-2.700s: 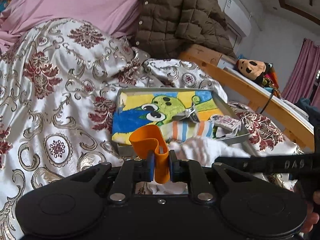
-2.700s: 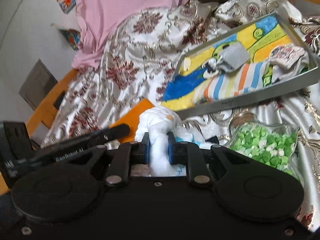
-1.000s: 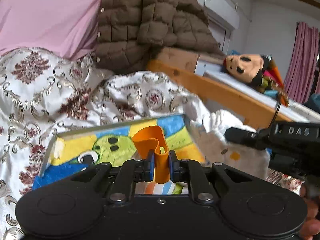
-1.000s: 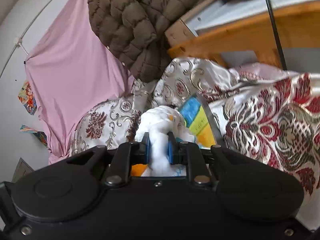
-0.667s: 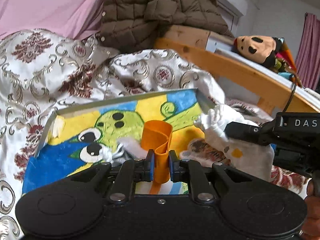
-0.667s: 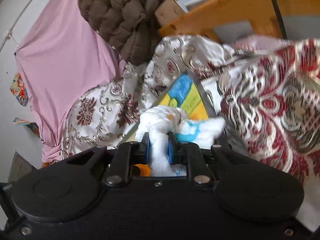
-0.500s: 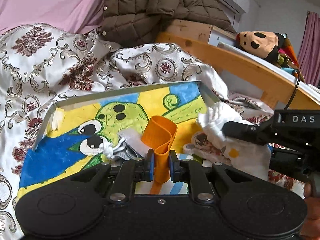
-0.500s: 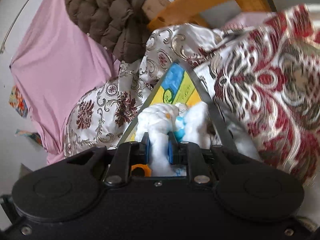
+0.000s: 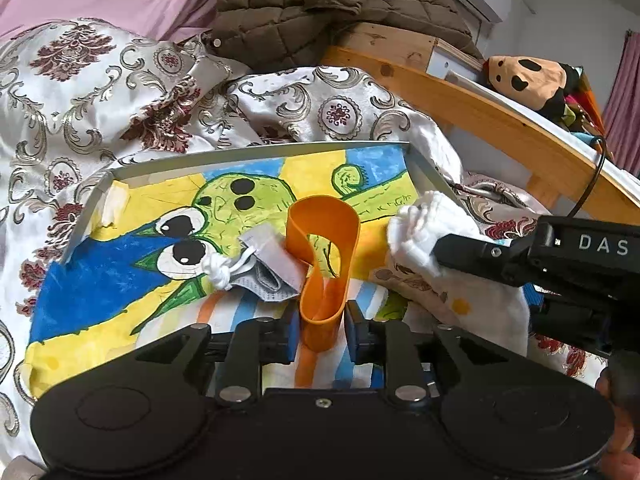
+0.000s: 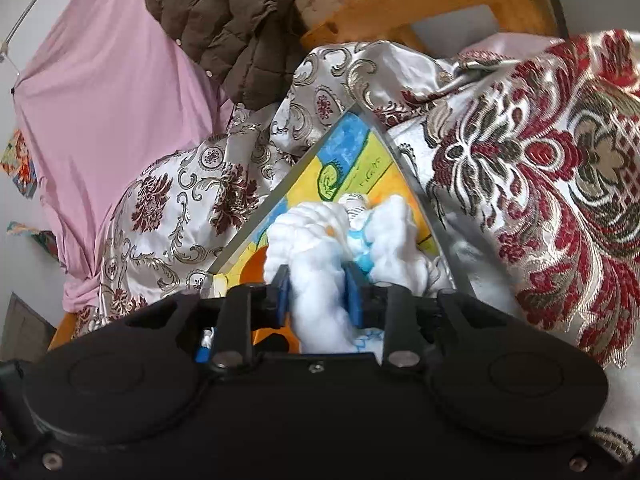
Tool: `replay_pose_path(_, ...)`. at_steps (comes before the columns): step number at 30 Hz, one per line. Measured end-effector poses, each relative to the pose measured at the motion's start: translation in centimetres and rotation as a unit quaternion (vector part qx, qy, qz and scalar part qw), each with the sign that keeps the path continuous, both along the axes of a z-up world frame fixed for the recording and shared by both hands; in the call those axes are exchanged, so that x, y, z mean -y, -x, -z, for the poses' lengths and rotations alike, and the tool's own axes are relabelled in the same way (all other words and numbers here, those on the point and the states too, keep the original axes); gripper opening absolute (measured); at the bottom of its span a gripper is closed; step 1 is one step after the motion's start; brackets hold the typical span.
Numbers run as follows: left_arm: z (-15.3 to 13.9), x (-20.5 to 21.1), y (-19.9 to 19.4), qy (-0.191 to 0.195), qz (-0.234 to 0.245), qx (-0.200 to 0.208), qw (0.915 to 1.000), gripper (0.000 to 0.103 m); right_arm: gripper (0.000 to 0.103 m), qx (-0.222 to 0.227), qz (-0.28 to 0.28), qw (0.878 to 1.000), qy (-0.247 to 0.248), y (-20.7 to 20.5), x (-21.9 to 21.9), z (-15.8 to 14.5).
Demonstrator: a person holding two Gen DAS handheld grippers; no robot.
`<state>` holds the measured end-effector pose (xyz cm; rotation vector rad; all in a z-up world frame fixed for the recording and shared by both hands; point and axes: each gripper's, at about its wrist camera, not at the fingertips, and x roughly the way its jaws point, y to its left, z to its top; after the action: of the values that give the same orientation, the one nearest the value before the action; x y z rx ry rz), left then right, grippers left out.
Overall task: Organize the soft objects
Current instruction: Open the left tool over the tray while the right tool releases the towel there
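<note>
The left wrist view sits just behind the left hand-held gripper, looking forward and down from close above the shallow grey tray with a painted cartoon lining on the patterned satin bedspread. It faces the brown quilted jacket and the wooden bed rail beyond. The right wrist view looks along the right hand-held gripper from the tray's right end, close and less steeply tilted. Both views share the tray's far blue corner, the jacket, the pink cloth and the bedspread; the left view also takes in the right hand-held gripper from the side.
</note>
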<state>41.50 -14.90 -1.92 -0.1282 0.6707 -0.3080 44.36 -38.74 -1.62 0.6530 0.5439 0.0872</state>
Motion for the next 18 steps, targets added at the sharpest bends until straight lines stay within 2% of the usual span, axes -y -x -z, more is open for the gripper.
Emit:
replay_pose_path(6, -0.8, -0.1, 1.3, -0.023, 0.005, 0.009, 0.9997, 0.045, 0.041, -0.005, 0.001, 0.999, -0.032, 0.2, 0.4, -0.7)
replay_pose_path(11, -1.6, -0.7, 2.6, -0.025, 0.004, 0.014, 0.9996, 0.053, 0.052, 0.002, -0.005, 0.999, -0.041, 0.7, 1.0, -1.0)
replay_pose_path(16, -2.5, -1.4, 4.1, -0.031, 0.000, 0.023, 0.9992, 0.056, 0.071, 0.019, -0.016, 0.999, -0.044, 1.7, 1.0, -2.1)
replay_pose_path(18, -3.0, -1.8, 4.9, -0.032, -0.006, 0.032, 0.9989, 0.062, 0.075, 0.029, -0.021, 0.999, -0.041, 2.4, 0.8, -2.9)
